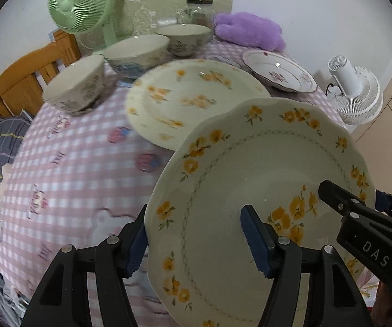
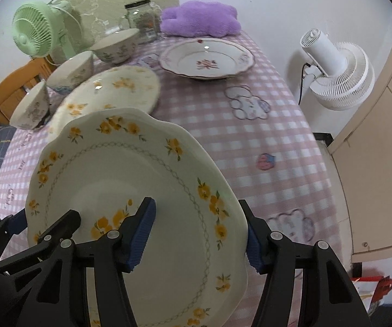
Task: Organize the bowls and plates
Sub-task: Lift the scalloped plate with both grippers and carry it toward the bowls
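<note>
A pink-and-white checked cloth with cartoon prints covers the counter (image 2: 250, 136), which stands in a pale-walled room. At the far edge, around twelve o'clock in the right wrist view, sit a glass jar (image 2: 142, 19) and a purple plush cushion (image 2: 200, 19); a green fan (image 2: 36, 34) stands at ten o'clock and a white fan (image 2: 337, 73) off the counter at two o'clock. A wooden chair back (image 1: 29, 73) shows at nine o'clock in the left wrist view.

Three bowls (image 1: 76, 84) stand in a row running from nine toward twelve o'clock in the left view. Just beside them lies a yellow-flowered plate (image 1: 196, 98), blurred, flat on the cloth. A plate with a red flower (image 2: 206, 58) rests farther back, near the cushion, apart from the rest.

The scalloped yellow-flowered plate (image 1: 250, 185) is lifted off the cloth and tilted, its near side toward the cameras — it overlaps the flat yellow plate in both views. The left gripper (image 1: 198, 239) has its jaws clamped across the plate's left rim, one blue pad under the edge and one on the face. The right gripper (image 2: 200, 235) grips the opposite rim the same way — one pad on the plate's face, the other outside the edge.
</note>
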A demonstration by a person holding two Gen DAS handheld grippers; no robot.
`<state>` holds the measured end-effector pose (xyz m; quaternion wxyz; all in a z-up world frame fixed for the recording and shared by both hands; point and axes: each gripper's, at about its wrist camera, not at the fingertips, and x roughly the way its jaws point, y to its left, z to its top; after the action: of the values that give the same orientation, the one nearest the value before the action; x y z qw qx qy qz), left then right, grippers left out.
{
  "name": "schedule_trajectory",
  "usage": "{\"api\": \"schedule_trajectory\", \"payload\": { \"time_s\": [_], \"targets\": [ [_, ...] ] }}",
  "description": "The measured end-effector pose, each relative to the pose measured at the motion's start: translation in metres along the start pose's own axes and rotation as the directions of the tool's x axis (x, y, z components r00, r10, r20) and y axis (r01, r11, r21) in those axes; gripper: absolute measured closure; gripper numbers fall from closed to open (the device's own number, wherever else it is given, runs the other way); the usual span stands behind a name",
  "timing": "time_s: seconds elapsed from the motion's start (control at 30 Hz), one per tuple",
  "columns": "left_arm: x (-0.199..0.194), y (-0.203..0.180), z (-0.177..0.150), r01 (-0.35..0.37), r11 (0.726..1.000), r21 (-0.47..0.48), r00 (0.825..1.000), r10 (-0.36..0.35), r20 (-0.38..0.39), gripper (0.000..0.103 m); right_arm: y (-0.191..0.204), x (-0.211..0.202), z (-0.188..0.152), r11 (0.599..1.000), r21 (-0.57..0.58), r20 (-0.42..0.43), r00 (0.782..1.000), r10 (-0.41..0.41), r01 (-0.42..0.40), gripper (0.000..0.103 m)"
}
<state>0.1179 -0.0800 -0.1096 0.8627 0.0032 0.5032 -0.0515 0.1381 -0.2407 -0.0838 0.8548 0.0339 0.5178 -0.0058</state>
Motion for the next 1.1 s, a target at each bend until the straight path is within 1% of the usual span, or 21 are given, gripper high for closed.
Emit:
{"api": "schedule_trajectory", "payload": {
  "time_s": [0.23,0.67,0.93,1.1],
  "targets": [
    [-0.010,0.056,-0.001,0.007,1.000,0.003,1.000,-0.007,0.017,0.038,0.058,-0.006,-0.004,1.000,0.004,0.004,1.000,-0.009,0.009,0.040],
    [-0.002,0.149,-0.004,0.001,1.000,0.009,1.000,-0.001,0.003,0.038,0.153,0.009,-0.015,1.000,0.009,-0.012,1.000,-0.004,0.004,0.040],
    [0.010,0.185,-0.005,-0.001,1.000,0.005,0.999,0.001,-0.034,0.038,0.191,0.027,-0.017,1.000,0.007,-0.053,0.999,0.000,0.001,0.040],
    [0.021,0.189,-0.004,0.012,1.000,0.028,0.998,-0.010,-0.064,0.038,0.199,0.038,-0.019,0.999,0.021,-0.089,0.996,-0.026,0.028,0.040]
  ]
}}
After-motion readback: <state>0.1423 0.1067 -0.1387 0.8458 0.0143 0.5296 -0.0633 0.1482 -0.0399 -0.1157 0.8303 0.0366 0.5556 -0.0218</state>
